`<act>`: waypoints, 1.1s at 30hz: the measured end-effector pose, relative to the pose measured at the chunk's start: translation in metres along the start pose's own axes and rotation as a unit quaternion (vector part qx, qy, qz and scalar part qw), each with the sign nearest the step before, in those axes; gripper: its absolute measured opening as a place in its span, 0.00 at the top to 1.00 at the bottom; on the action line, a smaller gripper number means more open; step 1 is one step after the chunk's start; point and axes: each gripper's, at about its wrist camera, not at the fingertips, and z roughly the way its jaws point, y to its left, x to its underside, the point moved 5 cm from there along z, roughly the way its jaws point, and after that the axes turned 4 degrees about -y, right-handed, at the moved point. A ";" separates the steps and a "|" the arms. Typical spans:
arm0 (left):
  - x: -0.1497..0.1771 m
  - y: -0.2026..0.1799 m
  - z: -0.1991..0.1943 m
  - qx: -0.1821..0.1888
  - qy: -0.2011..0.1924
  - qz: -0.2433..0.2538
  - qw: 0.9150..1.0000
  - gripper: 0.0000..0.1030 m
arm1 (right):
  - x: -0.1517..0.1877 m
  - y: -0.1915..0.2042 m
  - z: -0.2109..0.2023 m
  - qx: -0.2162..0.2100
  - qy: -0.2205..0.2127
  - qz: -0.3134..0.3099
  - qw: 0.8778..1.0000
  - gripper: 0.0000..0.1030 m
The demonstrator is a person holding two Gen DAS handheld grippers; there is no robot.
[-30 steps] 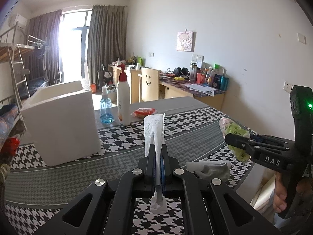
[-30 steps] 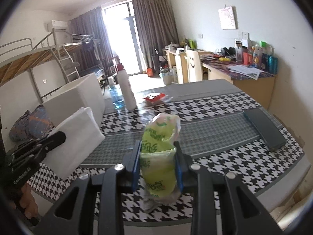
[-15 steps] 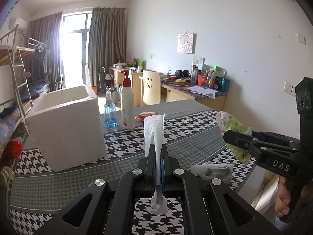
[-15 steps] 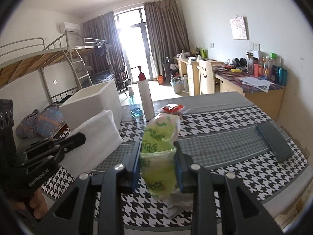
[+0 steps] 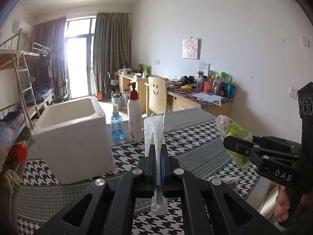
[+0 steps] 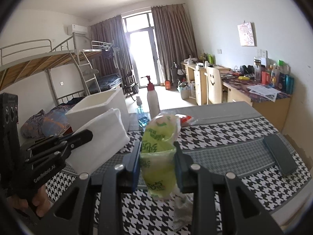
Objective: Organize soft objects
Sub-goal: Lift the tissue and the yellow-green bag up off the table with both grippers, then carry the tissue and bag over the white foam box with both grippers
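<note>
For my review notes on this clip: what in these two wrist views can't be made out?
- Foam box: its inside floor is hidden by its own walls in both views.
- Green packet: print too distorted to read; right gripper pads cover its sides.
- Crumpled white item: mostly behind the right gripper body.
- Desk bottles: labels too small.

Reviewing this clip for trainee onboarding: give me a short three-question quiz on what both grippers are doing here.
1. True or false: the left gripper is shut on a stack of white tissues.
2. What does the right gripper hold? A) spray bottle B) green tissue pack C) phone
3. Which open container stands on the table?

Key: 1 true; 2 B; 3 the white foam box.
</note>
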 end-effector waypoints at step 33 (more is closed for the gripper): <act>-0.042 0.049 0.015 -0.069 -0.022 -0.005 0.997 0.96 | -0.050 0.037 0.035 -0.039 -0.020 -0.039 0.998 0.67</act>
